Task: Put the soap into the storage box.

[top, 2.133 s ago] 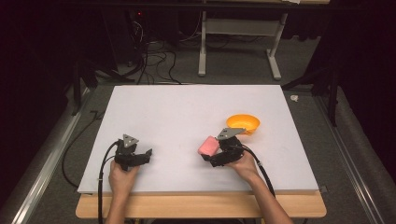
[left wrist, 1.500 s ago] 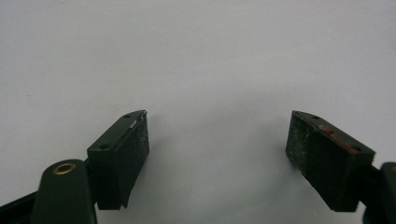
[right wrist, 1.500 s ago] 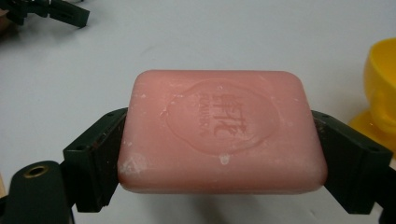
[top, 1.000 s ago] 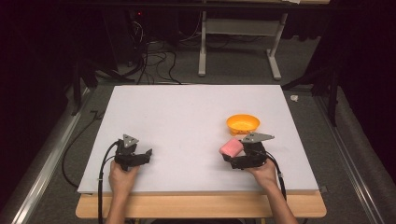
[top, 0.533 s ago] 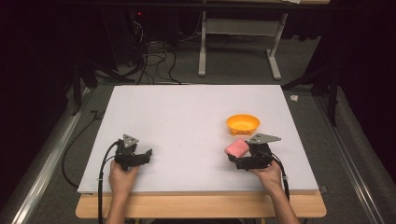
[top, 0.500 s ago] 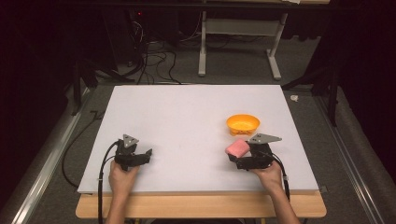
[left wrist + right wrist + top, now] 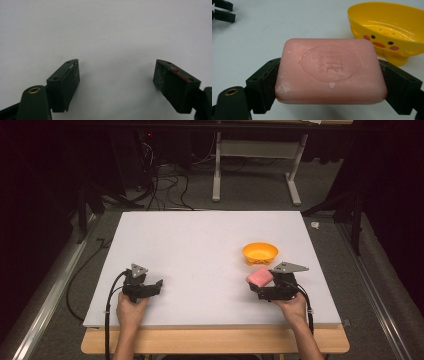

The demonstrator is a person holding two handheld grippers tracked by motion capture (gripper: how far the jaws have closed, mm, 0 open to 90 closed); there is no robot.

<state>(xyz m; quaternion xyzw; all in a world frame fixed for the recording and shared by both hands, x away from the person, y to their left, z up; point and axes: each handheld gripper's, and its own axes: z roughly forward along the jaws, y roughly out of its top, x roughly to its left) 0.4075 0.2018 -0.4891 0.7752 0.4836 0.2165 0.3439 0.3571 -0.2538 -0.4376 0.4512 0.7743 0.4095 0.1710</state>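
Soap sits pinched across its width between the jaws of the right gripper, flat face up — a grip that suits lowering it level into the yellow dish just beyond. The left gripper rests on the bench, jaws spread and empty — apparently idle.

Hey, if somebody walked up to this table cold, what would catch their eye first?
Probably the pink soap bar, clamped by its two ends between the jaws of the right gripper near the table's front right. Just beyond it stands a bright yellow dish with a duck face on its side. Over on the left, the left gripper rests open on the bare white table.
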